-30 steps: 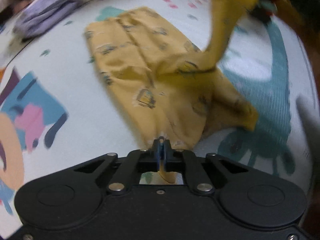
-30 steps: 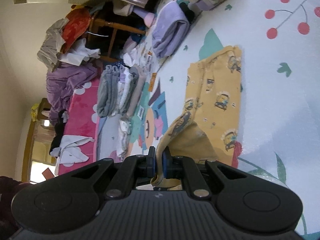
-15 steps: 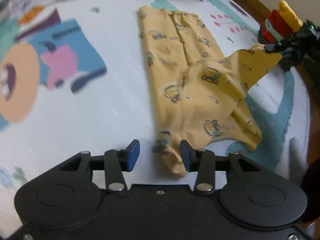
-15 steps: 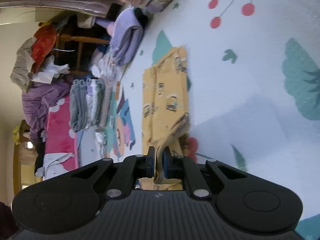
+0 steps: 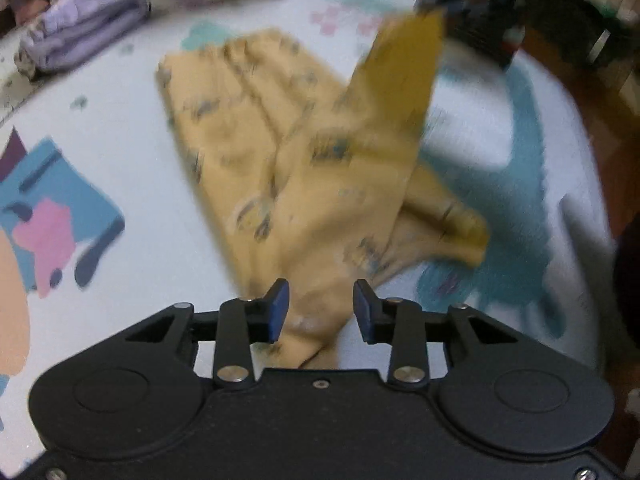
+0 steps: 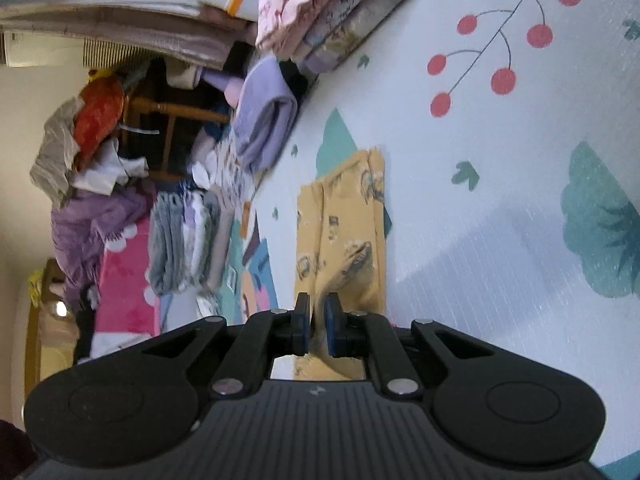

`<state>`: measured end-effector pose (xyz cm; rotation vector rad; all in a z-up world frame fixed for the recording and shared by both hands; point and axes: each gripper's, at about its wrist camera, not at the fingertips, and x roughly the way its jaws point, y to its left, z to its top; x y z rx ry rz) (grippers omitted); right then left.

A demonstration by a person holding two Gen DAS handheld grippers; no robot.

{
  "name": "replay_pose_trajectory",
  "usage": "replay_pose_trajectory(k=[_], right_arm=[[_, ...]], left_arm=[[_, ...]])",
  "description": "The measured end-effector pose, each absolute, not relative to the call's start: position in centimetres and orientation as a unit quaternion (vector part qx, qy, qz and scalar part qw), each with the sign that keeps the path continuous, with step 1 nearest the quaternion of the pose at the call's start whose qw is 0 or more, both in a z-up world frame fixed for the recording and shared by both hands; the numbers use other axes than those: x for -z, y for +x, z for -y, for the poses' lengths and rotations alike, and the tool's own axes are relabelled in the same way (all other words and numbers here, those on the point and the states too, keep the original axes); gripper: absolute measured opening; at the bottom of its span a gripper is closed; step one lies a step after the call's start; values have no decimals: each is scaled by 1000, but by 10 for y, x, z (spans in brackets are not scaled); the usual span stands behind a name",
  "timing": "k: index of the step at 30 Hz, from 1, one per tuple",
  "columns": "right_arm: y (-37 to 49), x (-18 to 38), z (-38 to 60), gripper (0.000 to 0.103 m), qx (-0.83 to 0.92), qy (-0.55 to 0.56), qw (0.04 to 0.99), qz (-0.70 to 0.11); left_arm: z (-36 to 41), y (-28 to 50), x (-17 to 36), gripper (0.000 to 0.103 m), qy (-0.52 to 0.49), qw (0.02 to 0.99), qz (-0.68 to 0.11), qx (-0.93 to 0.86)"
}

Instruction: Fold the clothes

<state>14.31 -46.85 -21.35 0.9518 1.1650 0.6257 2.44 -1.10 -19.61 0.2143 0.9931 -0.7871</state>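
Observation:
Yellow printed trousers [image 5: 304, 168] lie partly folded on the patterned play mat [image 5: 120, 128]. My left gripper [image 5: 320, 294] hovers over their near end. Its jaws are closing, the cloth lies between them, and the blue pads [image 5: 279, 308] stand apart from it. One corner of the trousers [image 5: 404, 64] is lifted up at the far right of the blurred left wrist view. In the right wrist view my right gripper [image 6: 316, 302] is shut on that yellow cloth, and the rest of the trousers [image 6: 344, 216] lies flat on the mat beyond it.
A folded lilac towel [image 6: 264, 120] and a stack of folded textiles [image 6: 328, 12] lie at the mat's far edge. A row of folded grey and white clothes [image 6: 184, 240] sits beside a pink blanket [image 6: 124, 280]. Loose laundry is heaped on a wooden chair [image 6: 92, 132].
My left gripper let go of the trousers' near edge and opened; the cloth now lies loose between its jaws. My right gripper stayed shut on its corner and sank toward the mat.

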Motion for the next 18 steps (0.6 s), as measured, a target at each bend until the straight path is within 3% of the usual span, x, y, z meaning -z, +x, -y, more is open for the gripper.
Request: replay_pose_trajectory(k=[1, 3, 8, 10, 11, 12, 15, 18], right_arm=[[144, 212, 469, 12, -280, 423, 687, -520], [148, 213, 467, 12, -277, 415, 694, -519], [152, 218, 456, 12, -258, 353, 721, -537], [147, 218, 451, 25, -250, 307, 743, -539], [145, 221, 450, 43, -245, 296, 746, -543], [142, 225, 449, 46, -240, 284, 749, -548], [134, 239, 449, 46, -223, 254, 754, -564], [128, 246, 450, 46, -199, 227, 767, -566]], left_arm=[[12, 23, 194, 44, 102, 802, -457, 370], [15, 21, 204, 50, 134, 800, -453, 370], [12, 14, 206, 50, 159, 791, -457, 376], [10, 6, 200, 50, 169, 792, -443, 384], [10, 2, 197, 50, 177, 792, -434, 390], [11, -1, 195, 50, 188, 791, -424, 399], [19, -9, 198, 53, 231, 775, -406, 425], [20, -10, 217, 57, 260, 751, -439, 419]])
